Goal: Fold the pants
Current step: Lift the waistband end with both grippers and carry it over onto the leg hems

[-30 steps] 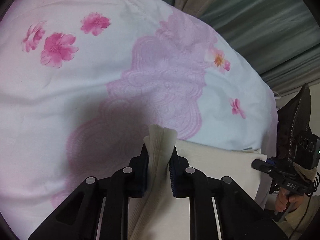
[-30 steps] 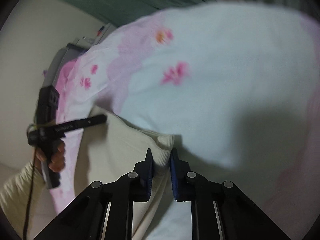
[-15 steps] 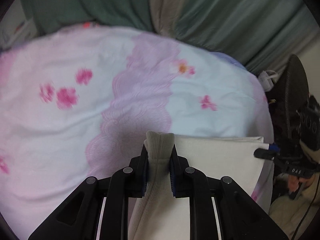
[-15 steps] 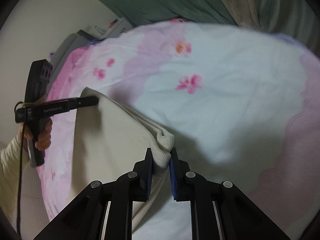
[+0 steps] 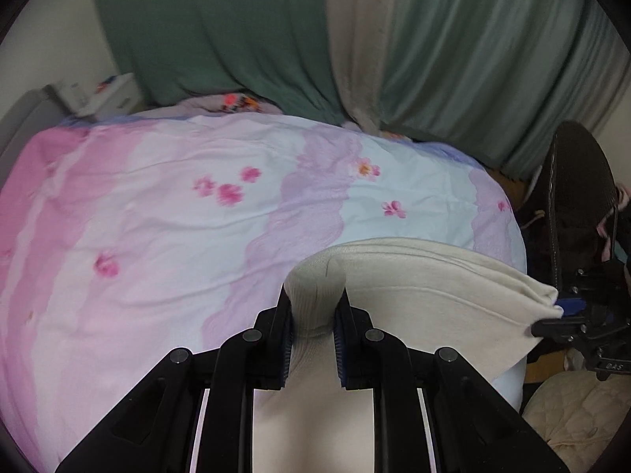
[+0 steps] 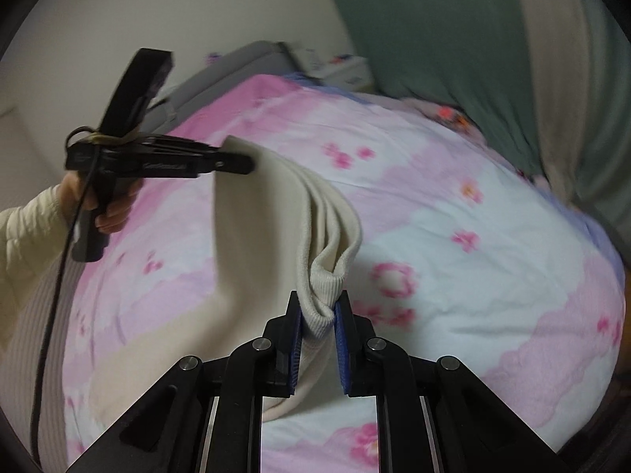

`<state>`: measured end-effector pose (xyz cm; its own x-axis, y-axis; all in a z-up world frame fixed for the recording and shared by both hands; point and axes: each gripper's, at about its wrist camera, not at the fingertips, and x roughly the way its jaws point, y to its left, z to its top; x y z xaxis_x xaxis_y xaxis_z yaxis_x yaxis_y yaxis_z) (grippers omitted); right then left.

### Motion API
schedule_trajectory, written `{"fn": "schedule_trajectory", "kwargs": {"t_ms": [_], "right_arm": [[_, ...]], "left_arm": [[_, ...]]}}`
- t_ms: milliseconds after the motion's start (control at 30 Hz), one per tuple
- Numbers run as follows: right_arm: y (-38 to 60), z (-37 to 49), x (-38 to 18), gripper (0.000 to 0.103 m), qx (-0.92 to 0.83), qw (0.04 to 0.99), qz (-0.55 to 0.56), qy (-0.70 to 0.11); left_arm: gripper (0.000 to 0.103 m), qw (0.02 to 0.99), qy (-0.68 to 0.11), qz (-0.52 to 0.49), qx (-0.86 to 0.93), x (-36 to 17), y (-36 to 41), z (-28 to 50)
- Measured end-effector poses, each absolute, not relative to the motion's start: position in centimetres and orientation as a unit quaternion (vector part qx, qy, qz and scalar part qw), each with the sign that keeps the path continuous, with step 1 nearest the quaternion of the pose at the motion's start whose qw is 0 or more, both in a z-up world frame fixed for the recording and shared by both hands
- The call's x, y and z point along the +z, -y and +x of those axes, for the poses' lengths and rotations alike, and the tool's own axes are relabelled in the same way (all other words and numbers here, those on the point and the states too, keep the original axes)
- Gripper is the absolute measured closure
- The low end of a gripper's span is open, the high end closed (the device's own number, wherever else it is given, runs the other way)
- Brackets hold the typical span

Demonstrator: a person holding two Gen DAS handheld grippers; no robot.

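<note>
Lift step: left gripper [image 5: 313, 309] and right gripper [image 6: 317, 317] each clamp a ribbed end of the pants [image 5: 426, 283] above the bed [image 5: 157, 236]; next, lay them flat, edges aligned.

A: What does the right gripper [image 6: 318, 309] have between its blue pads?

B: A bunched ribbed edge of the cream knit pants [image 6: 252, 236], clamped tight and lifted off the pink floral bedspread [image 6: 453, 205].

A: And the far corner?

B: The black left gripper [image 6: 240, 164] pinches it, held by a hand [image 6: 104, 205] in a cream sleeve [image 6: 27, 232]. The cloth sags between the two grips.

A: Behind the bed?

B: A green curtain [image 6: 434, 23] and a pale wall [image 6: 157, 8].
</note>
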<state>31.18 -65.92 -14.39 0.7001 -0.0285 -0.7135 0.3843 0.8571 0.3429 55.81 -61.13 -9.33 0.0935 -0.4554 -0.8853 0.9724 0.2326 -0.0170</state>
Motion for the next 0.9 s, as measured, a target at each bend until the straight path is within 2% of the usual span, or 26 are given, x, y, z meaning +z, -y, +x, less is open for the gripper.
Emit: {"fn": "schedule_trajectory", "kwargs": {"t_ms": [200, 400, 633, 900], "right_arm": [[59.8, 32.0, -11.3, 0.088, -0.071, 0.908, 0.178, -0.372], [50.4, 33.4, -10.5, 0.088, -0.05, 0.918, 0.097, -0.381], [37.7, 35.7, -12.9, 0.088, -0.027, 0.913, 0.035, -0.406], [25.6, 38.8, -18.7, 0.088, 0.029, 0.888, -0.039, -0.458]], "left_arm": [[0.084, 0.718, -0.409, 0.287, -0.484, -7.9, 50.5, 56.0], [0.084, 0.729, -0.424, 0.289, -0.454, -10.1, 39.4, 56.8], [0.084, 0.729, -0.449, 0.294, -0.424, -15.1, 30.2, 58.7], [0.084, 0.724, -0.484, 0.262, -0.417, -20.8, 23.2, 59.7]]}}
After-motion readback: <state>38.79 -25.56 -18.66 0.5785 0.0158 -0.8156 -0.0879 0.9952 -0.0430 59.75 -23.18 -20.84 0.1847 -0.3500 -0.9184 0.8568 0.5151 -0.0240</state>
